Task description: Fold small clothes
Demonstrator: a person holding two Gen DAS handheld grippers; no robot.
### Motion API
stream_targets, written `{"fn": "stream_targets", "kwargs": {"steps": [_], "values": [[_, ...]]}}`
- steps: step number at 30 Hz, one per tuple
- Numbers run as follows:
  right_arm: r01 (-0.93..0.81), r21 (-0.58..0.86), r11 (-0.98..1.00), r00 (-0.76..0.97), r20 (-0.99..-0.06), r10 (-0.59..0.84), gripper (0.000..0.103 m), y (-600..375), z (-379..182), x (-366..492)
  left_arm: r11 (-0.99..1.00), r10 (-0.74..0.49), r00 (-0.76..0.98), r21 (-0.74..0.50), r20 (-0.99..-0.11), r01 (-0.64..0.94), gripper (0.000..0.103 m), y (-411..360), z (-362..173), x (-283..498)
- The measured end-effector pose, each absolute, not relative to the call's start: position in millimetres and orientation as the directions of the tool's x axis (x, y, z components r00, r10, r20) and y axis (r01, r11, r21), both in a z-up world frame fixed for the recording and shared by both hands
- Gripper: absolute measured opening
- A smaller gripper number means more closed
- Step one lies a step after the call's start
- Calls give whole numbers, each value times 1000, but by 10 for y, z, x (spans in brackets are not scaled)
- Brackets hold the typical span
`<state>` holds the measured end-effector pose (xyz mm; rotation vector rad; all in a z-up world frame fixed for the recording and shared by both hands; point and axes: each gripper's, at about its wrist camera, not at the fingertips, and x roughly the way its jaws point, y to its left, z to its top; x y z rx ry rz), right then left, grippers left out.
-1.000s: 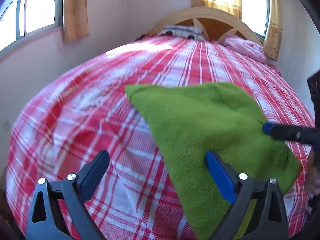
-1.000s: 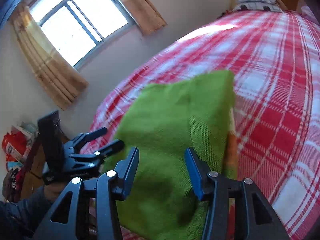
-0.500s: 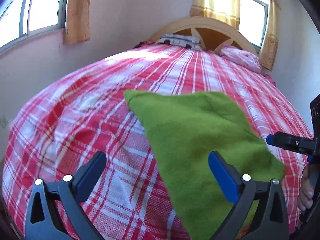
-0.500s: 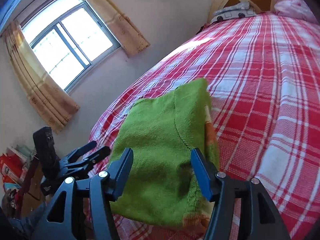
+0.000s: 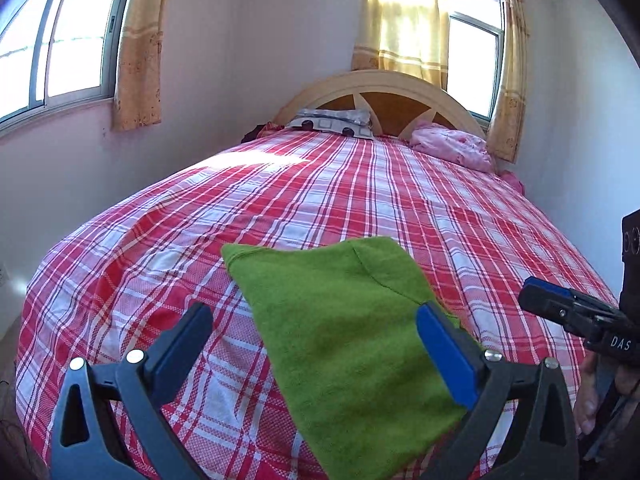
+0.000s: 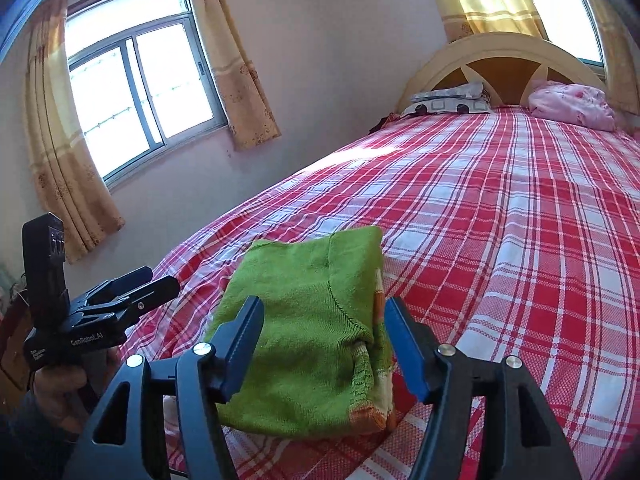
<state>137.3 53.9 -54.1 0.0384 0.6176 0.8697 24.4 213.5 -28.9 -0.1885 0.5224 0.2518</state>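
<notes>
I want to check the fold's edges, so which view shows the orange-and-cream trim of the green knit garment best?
The right wrist view: the green knit garment lies folded on the bed, and its orange-and-cream trim shows along the right and near edges. The left wrist view shows only the plain green top side; the trim is hidden there.

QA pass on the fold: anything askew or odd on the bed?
Mostly tidy. The green garment lies folded near the plaid bedspread's foot, but an orange-and-white layer pokes out along its right edge. Nothing spilled or damaged.
</notes>
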Motion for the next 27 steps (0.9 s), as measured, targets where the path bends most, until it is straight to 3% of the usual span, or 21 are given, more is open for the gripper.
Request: {"fn": "stream_targets", "kwargs": {"steps": [27], "values": [[-700, 270, 662, 484, -503, 716, 64, 572, -614, 1346, 953, 188, 840, -113, -510, -282, 103, 2090, -299, 231]]}}
